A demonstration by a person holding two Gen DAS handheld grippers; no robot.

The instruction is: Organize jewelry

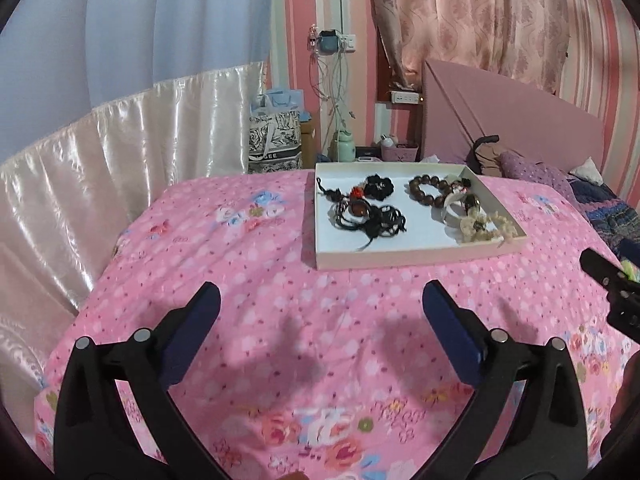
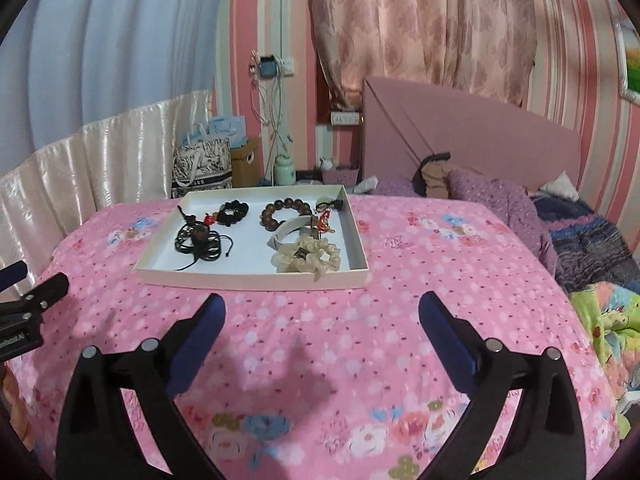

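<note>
Left gripper (image 1: 321, 305) and right gripper (image 2: 321, 313) are held spread wide, nothing gripped, above the pink floral quilt (image 2: 304, 364). Ahead of both, the shallow white cardboard tray (image 2: 256, 279) holds black cord bracelets (image 2: 200, 242), brown wooden bead bracelet (image 2: 285, 210), cream scrunchie (image 2: 308, 259).

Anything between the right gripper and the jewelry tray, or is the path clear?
Nothing visible blocks it. The right gripper is open and empty above bare pink bedspread, and the white tray lies straight ahead. Only its low front wall stands before the cream scrunchie. The left gripper is off to the side.
</note>
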